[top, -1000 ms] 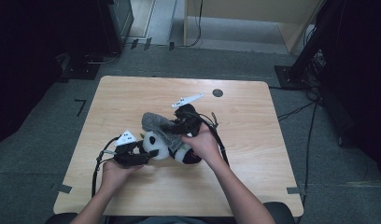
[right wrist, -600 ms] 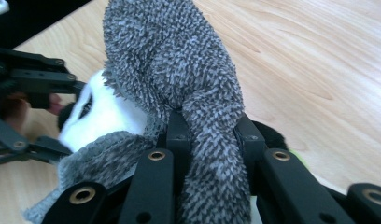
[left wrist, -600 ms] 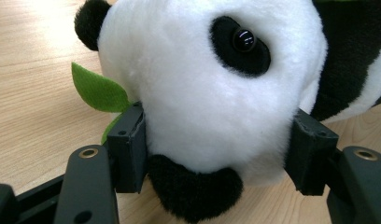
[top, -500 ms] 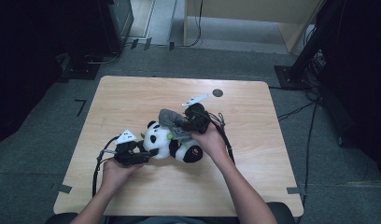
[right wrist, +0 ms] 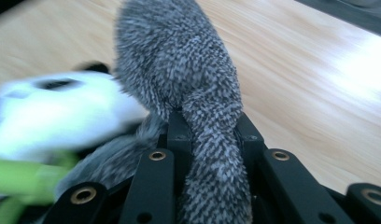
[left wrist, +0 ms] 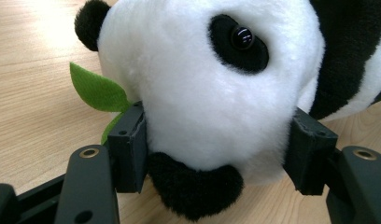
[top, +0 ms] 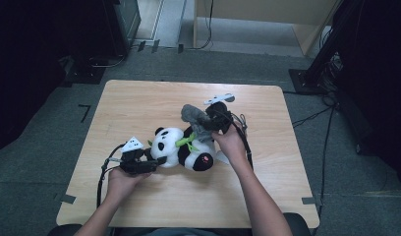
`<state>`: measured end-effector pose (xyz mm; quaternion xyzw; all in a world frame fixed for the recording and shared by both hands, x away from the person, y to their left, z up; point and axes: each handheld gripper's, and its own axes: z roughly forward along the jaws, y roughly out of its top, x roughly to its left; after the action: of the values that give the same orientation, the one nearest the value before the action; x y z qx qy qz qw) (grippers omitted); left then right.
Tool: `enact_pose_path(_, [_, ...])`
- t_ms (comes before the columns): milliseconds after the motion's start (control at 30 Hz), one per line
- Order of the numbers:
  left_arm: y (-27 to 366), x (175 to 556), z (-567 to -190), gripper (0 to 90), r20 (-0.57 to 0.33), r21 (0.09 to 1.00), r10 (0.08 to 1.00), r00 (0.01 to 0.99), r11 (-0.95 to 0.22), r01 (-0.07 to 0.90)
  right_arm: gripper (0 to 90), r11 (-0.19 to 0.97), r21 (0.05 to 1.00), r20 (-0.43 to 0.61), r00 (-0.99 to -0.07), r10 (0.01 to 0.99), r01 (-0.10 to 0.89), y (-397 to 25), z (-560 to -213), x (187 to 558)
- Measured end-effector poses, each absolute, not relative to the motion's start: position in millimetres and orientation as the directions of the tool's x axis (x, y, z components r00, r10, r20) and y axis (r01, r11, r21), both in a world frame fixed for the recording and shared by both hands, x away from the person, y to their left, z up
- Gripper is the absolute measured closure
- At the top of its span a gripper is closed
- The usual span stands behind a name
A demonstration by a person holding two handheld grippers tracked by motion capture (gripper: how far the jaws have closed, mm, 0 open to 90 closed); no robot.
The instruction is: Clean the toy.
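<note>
High view: both forearms come in from the bottom edge. The left hand (top: 121,178) lies low on the table (top: 139,103), its gripper (top: 152,162) pointing right into the panda (top: 181,150), which lies on its side near the middle of the table. The right hand (top: 233,142) reaches further forward, its gripper (top: 204,123) pointing left at a grey plush (top: 196,118) just behind the panda (where one toy ends and the other begins is hard to make out here).

Left gripper view: the left gripper (left wrist: 216,149) is clamped on the panda's (left wrist: 202,93) head, one jaw pressed into each side. A green leaf (left wrist: 97,91) pokes out by one jaw; the body is cut off at the frame's edge.

Right gripper view: the right gripper (right wrist: 212,135) pinches a narrow part of the grey plush (right wrist: 179,60) between its jaws. The panda (right wrist: 62,112) at left is blurred, with green smears below it.
</note>
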<state>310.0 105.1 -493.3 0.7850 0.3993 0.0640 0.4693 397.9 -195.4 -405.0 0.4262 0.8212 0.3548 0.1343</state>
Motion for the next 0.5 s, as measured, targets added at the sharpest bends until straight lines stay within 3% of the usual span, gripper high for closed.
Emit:
enact_pose_path(167, [105, 309, -494, 34.6, -0.266, 0.788, 0.688, 0.676, -0.249, 0.564, 74.9, 0.310, 0.725, 0.166, -0.593, 0.788, 0.615, -208, -389, 395])
enact_pose_path(367, [105, 309, -494, 34.6, -0.262, 0.788, 0.689, 0.676, -0.252, 0.562, 74.9, 0.300, 0.790, 0.190, -0.678, 0.710, 0.535, -188, -363, 373])
enact_pose_path(500, [105, 309, -493, 34.4, -0.265, 0.787, 0.690, 0.673, -0.248, 0.564, 74.8, 0.324, 0.785, 0.233, -0.737, 0.635, 0.527, -165, -368, 360])
